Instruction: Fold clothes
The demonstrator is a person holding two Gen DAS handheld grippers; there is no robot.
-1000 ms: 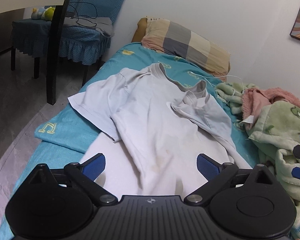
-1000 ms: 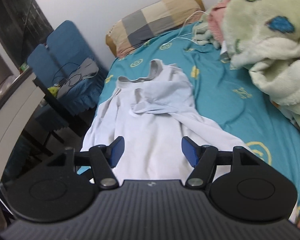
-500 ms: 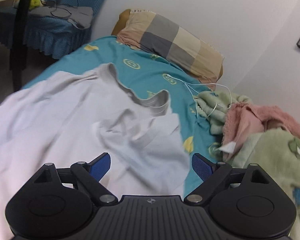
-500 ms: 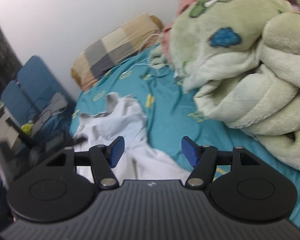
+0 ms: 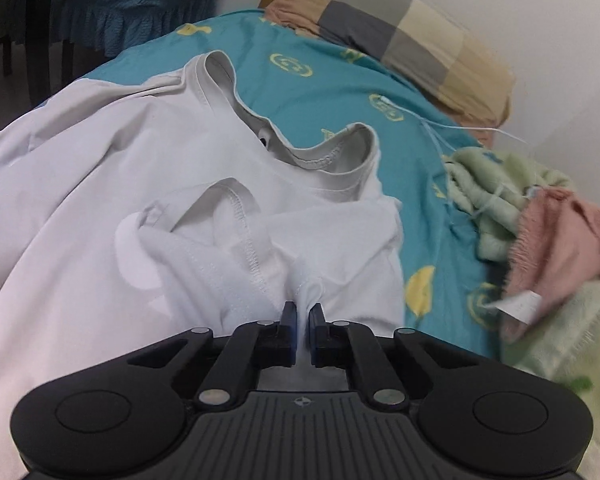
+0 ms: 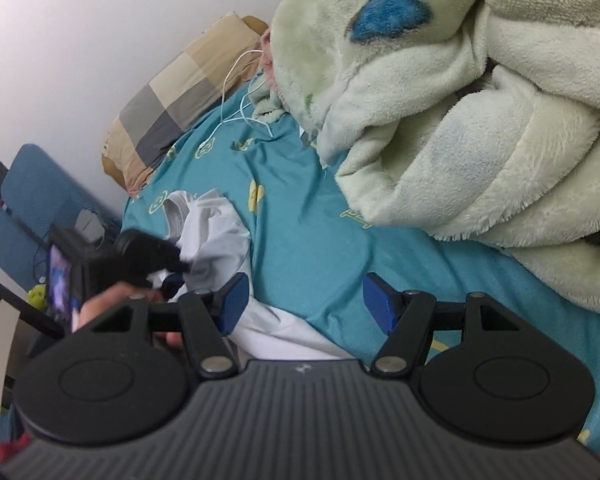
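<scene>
Left gripper [image 5: 302, 312] pinching white t-shirt [image 5: 100, 200] fabric on the teal bedsheet [image 5: 320, 92]
Right gripper [image 6: 304, 300] jaws spread wide, holding nothing, above sheet; green blanket [image 6: 460, 120] just beside; checked pillow [image 5: 400, 36] beyond shirt collar

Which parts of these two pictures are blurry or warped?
Left wrist view: the shirt glares white and washed out at lower left; the pink blanket at the right edge is smeared. Right wrist view: the left gripper is blurred; fisheye bends the pillow and wall.
</scene>
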